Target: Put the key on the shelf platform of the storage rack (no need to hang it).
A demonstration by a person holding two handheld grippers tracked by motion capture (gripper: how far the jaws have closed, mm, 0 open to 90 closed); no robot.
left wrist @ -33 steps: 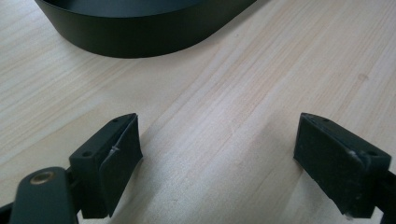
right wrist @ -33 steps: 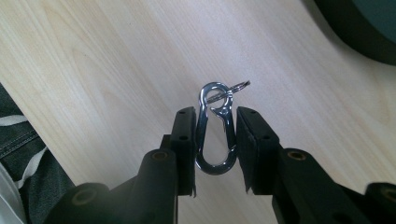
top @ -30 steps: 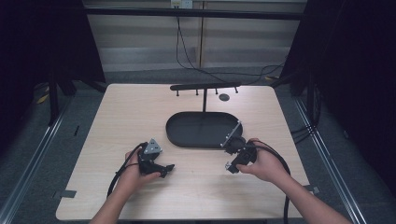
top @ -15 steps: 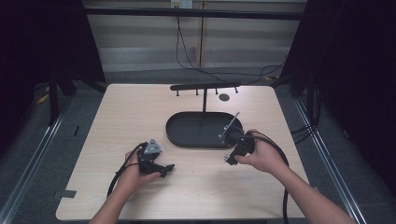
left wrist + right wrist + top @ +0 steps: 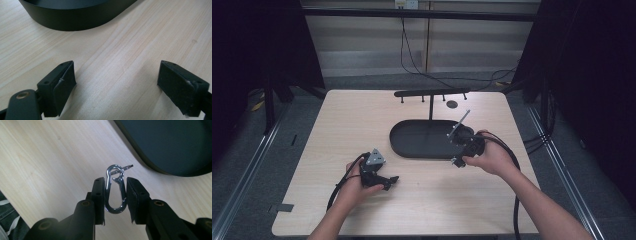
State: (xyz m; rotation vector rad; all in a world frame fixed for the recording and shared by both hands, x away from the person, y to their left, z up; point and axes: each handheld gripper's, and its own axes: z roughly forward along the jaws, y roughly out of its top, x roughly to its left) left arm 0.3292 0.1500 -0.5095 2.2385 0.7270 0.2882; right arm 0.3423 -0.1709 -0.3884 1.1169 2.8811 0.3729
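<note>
Pale wooden table (image 5: 337, 125) bearing a black tray (image 5: 412, 142). Just beside the tray's near rim, the right gripper (image 5: 115, 192) pinches a small steel clip (image 5: 114, 191) by its long sides: light, stiff, likely slippery. Left gripper (image 5: 117, 82) gapes, empty.

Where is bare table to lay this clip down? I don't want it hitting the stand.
Free: the wide left half of the table, between the black tray and the left edge, and the near strip between both hands. Crowded: the tray with its hook stand, beside the right gripper holding the carabiner.
</note>
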